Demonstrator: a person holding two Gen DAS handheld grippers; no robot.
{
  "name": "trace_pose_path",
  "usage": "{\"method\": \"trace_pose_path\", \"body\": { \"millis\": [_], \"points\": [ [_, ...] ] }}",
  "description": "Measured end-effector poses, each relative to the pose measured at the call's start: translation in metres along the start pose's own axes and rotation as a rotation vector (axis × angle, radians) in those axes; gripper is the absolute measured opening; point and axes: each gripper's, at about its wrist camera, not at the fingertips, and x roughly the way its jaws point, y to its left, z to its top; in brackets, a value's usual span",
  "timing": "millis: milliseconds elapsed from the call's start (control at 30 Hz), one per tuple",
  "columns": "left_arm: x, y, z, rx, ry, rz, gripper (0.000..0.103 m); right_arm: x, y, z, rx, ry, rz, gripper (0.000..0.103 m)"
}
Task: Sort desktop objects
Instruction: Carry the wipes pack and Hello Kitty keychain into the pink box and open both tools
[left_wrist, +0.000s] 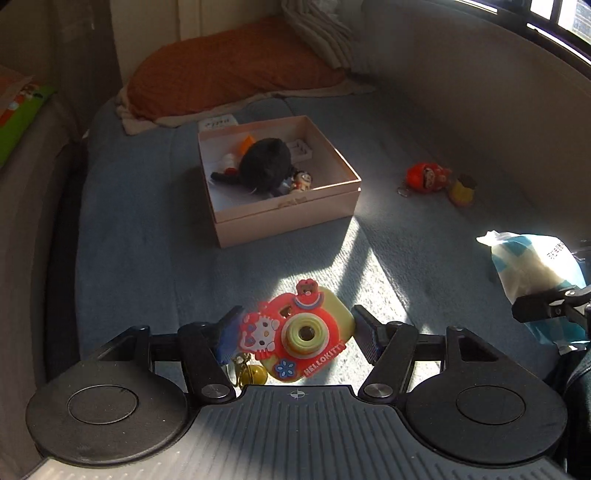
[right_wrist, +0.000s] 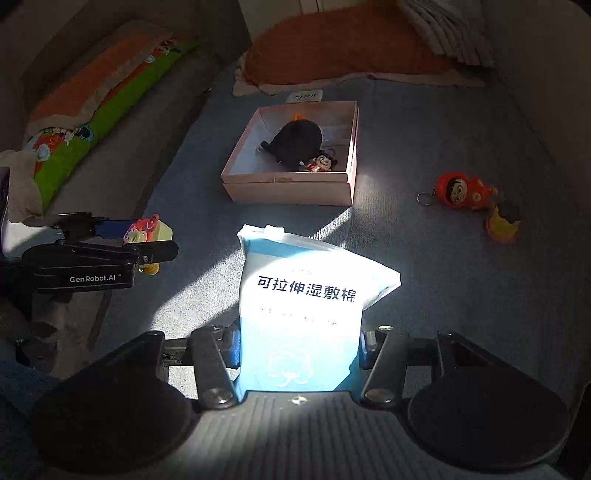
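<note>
My left gripper (left_wrist: 295, 332) is shut on a red and yellow Hello Kitty toy camera (left_wrist: 299, 336), held above the blue cloth. It also shows in the right wrist view (right_wrist: 147, 230) at the left. My right gripper (right_wrist: 299, 343) is shut on a blue and white pack of cotton pads (right_wrist: 306, 306), which also shows in the left wrist view (left_wrist: 532, 269). An open pink box (left_wrist: 291, 218) ahead holds a black plush (left_wrist: 264, 166) and small figures. The box also shows in the right wrist view (right_wrist: 288, 188).
A red figure keychain (right_wrist: 461, 190) and a small yellow toy (right_wrist: 502, 221) lie on the cloth to the right of the box. An orange cushion (left_wrist: 229, 70) lies behind the box. A green and orange pillow (right_wrist: 92, 110) lies at the left.
</note>
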Motion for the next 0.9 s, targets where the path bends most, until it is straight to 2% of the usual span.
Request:
{"method": "trace_pose_path", "body": {
  "millis": [133,267,333,367,433,500,600,667,733,833,900],
  "points": [
    [0.008,0.005,0.049,0.009,-0.135,0.025,0.068,0.003,-0.006,0.07,0.061,-0.142,0.011,0.052],
    [0.038,0.017,0.088,-0.001,-0.282,0.063,0.068,0.038,-0.016,0.145,0.141,-0.231,0.015,0.053],
    [0.058,0.026,0.106,-0.029,-0.326,0.091,0.072,0.071,-0.023,0.18,0.18,-0.207,0.038,0.056],
    [0.068,0.031,0.113,-0.038,-0.324,0.093,0.08,0.087,-0.028,0.192,0.208,-0.179,0.038,0.063],
    [0.078,0.041,0.116,-0.061,-0.302,0.09,0.087,0.111,-0.035,0.204,0.25,-0.156,0.029,0.068],
    [0.084,0.047,0.105,-0.082,-0.266,0.091,0.094,0.131,-0.039,0.207,0.239,-0.15,0.008,0.068],
    [0.102,0.05,0.072,-0.086,-0.126,0.177,0.095,0.163,-0.035,0.201,0.132,-0.133,-0.107,0.066],
    [0.117,0.05,0.048,-0.11,-0.026,0.214,0.095,0.187,-0.029,0.196,0.058,-0.096,-0.148,0.049],
    [0.132,0.055,0.027,-0.159,0.047,0.179,0.095,0.21,-0.023,0.192,0.036,-0.059,-0.159,0.04],
    [0.141,0.062,0.008,-0.209,0.09,0.154,0.095,0.24,-0.018,0.187,0.037,-0.037,-0.208,0.038],
    [0.142,0.068,0.004,-0.223,0.097,0.15,0.095,0.252,-0.015,0.188,0.036,-0.048,-0.203,0.038]
  ]
}}
